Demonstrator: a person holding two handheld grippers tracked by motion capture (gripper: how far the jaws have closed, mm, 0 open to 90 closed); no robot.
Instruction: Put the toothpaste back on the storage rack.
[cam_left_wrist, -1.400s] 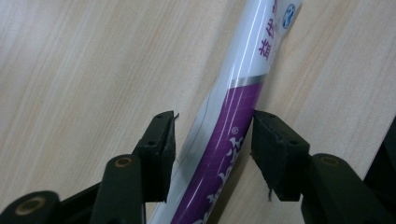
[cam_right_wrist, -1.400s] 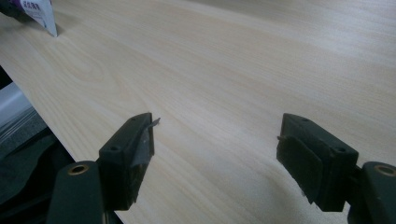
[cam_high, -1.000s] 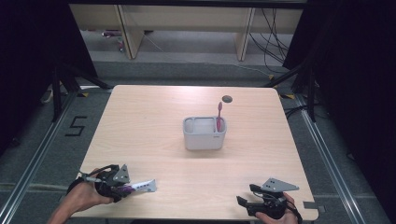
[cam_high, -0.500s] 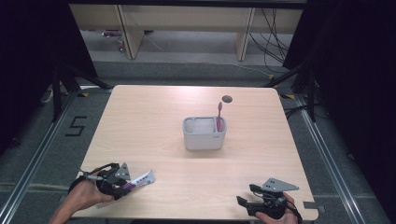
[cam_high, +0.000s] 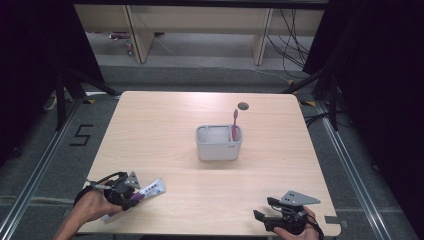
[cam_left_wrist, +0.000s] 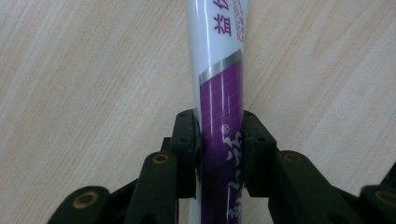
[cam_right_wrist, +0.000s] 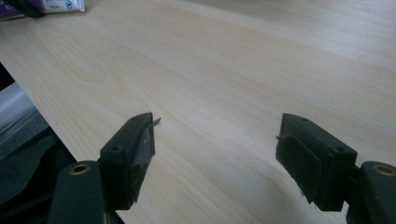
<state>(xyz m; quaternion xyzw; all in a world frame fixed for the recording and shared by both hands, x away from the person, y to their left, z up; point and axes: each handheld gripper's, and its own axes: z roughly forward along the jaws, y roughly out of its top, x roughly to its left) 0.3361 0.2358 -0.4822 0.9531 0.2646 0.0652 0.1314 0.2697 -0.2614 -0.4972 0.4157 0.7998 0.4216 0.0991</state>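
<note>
Two grippers: left gripper (cam_high: 134, 196) has just been closing its jaws, now clenched on the toothpaste tube (cam_high: 150, 191) at its purple end; right gripper (cam_high: 265, 216) rests with jaws released, nothing between.
Tube place: near counter edge, well left of the grey organizer (cam_high: 218, 148).
Organizer: holds a pink toothbrush (cam_high: 234, 123) upright.
Step advice: keep the squeeze mild, lift level before carrying toward the organizer.
Counter (cam_high: 165, 125): pale wood grain.
Room: dark curtains, shelving behind the organizer.

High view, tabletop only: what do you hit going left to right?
left gripper → toothpaste tube → grey caddy → pink toothbrush standing in the caddy's right end → right gripper
</note>
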